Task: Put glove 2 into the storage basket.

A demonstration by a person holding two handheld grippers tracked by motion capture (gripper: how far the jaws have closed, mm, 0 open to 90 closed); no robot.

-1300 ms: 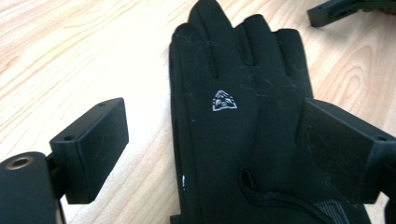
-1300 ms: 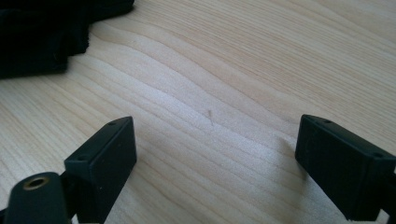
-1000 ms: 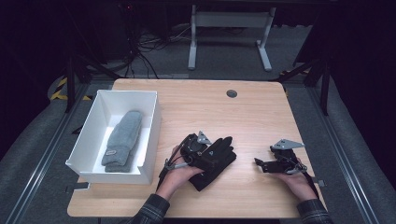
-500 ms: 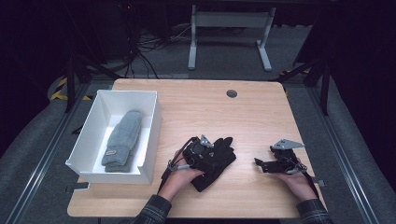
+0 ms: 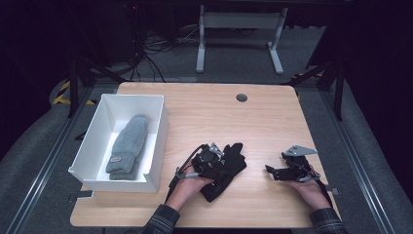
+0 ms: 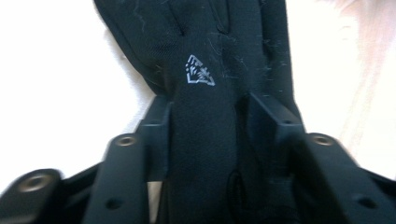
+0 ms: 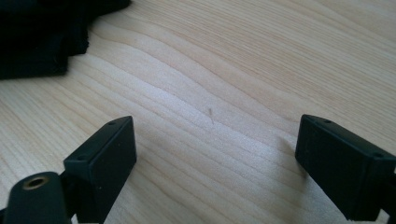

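A black glove (image 5: 233, 162) lies on the wooden table (image 5: 219, 112), near its front middle. In the left gripper view the glove (image 6: 219, 37) shows a small white logo, and a bunched fold of it runs between the two jaws. My left gripper (image 5: 218, 157) (image 6: 212, 107) is shut on that fold. My right gripper (image 5: 271, 172) (image 7: 215, 140) rests low over bare wood to the right of the glove, open, with nothing between its fingers. An edge of the glove (image 7: 32, 37) reaches the top left corner of the right gripper view.
A white box (image 5: 131, 97) stands at the table's left side with a grey knitted mitten (image 5: 127, 145) lying in it. A round dark grommet (image 5: 241, 97) sits near the table's far edge. Beyond the table stand a metal frame's legs and some cables on the floor.
The left gripper has edged very slightly forward on the glove. The right gripper and the box have stayed where they were.
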